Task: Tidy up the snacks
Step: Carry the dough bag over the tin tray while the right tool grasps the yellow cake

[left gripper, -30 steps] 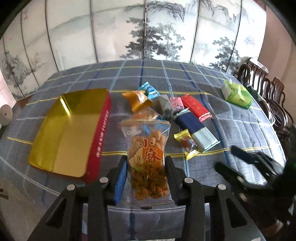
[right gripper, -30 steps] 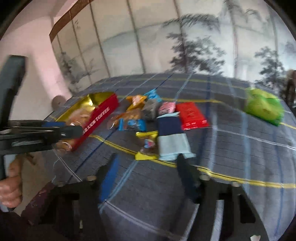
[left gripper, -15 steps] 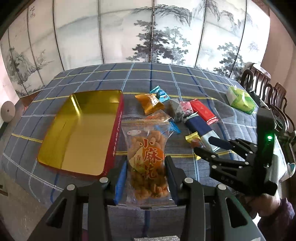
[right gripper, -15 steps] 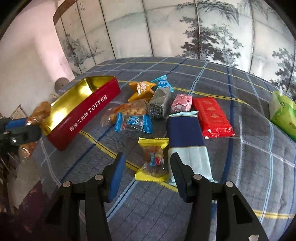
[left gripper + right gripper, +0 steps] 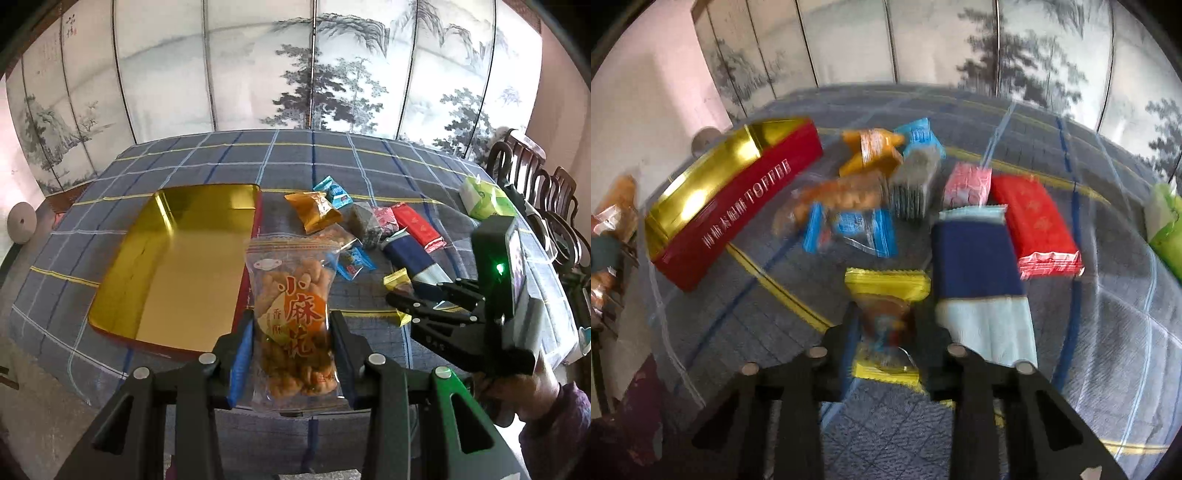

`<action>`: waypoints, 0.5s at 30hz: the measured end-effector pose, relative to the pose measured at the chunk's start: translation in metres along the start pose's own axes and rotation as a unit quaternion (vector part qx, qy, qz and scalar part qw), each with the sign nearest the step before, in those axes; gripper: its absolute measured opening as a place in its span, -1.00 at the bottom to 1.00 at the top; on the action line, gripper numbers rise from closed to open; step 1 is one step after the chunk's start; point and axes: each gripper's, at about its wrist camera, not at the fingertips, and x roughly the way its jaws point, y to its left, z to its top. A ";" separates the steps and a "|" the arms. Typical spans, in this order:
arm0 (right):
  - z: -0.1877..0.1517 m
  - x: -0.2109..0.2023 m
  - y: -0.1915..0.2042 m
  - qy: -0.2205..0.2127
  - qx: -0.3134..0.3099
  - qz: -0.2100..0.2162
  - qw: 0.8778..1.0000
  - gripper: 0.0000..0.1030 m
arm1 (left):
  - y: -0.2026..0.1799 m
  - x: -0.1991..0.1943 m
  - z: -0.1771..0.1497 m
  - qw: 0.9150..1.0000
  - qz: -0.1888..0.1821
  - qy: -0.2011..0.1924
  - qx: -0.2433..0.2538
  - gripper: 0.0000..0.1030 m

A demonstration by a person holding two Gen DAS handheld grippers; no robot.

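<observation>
Now the right gripper (image 5: 884, 328) has dropped to the cloth just right of the toffee tin (image 5: 173, 273), and its jaws have just closed, pinching the yellow-wrapped candy (image 5: 886, 317) that half a second ago lay untouched between them. Meanwhile the left gripper (image 5: 291, 350) holds the fried-twist bag (image 5: 295, 317) clamped, poised near the tin's right edge, so I judge both snacks ready for the tin.

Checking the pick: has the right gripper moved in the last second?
Yes. The right gripper came forward and down to the yellow-wrapped snack, beside the blue packet; its jaws have just been closing on it.
</observation>
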 end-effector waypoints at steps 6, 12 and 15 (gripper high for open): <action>-0.002 -0.004 0.002 -0.025 0.012 -0.004 1.000 -0.58 | 0.009 -0.003 0.001 1.000 0.003 -0.005 -0.007 -0.22; -0.002 0.000 0.004 -0.043 0.039 0.005 0.998 -0.58 | 0.018 -0.009 0.004 1.000 0.021 -0.018 -0.005 -0.22; -0.001 0.000 0.004 -0.047 0.045 0.008 0.998 -0.58 | 0.024 -0.009 0.009 0.999 0.037 -0.026 -0.003 -0.22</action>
